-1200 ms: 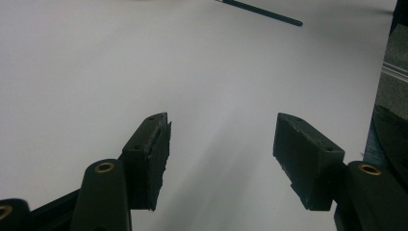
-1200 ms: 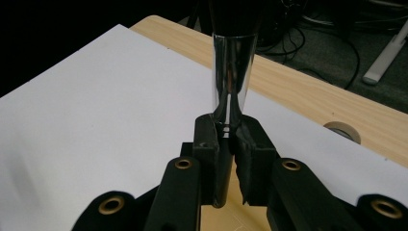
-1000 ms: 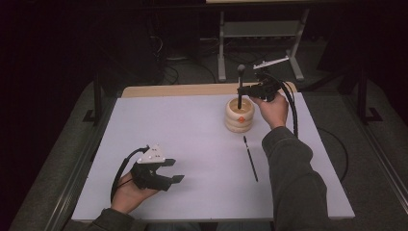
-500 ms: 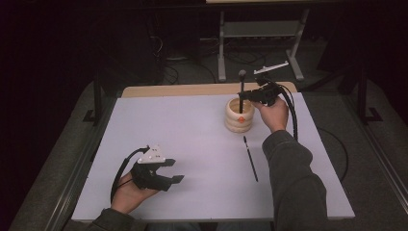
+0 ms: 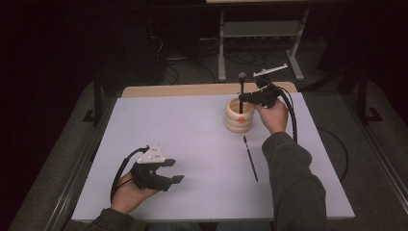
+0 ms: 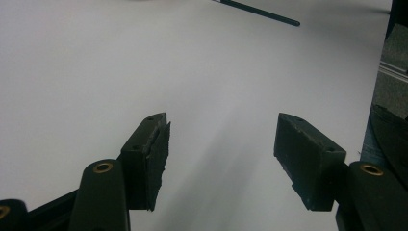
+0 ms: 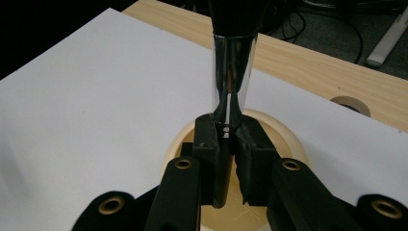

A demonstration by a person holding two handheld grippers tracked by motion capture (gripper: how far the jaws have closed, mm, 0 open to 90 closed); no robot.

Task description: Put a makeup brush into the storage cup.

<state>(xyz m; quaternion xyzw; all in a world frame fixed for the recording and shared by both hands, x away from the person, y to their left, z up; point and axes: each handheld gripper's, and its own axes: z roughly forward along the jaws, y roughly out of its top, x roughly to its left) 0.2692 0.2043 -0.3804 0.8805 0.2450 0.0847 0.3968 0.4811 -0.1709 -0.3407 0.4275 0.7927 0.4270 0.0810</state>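
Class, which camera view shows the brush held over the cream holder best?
The right gripper view: the brush fills it close up, its shiny ferrule clamped between the right gripper's jaws. The high view shows it small, upright over the holder.

A white sheet is covering most of a wooden table. Grey carpet is lying around it. A metal stand and loose cables are sitting in the dark room behind.
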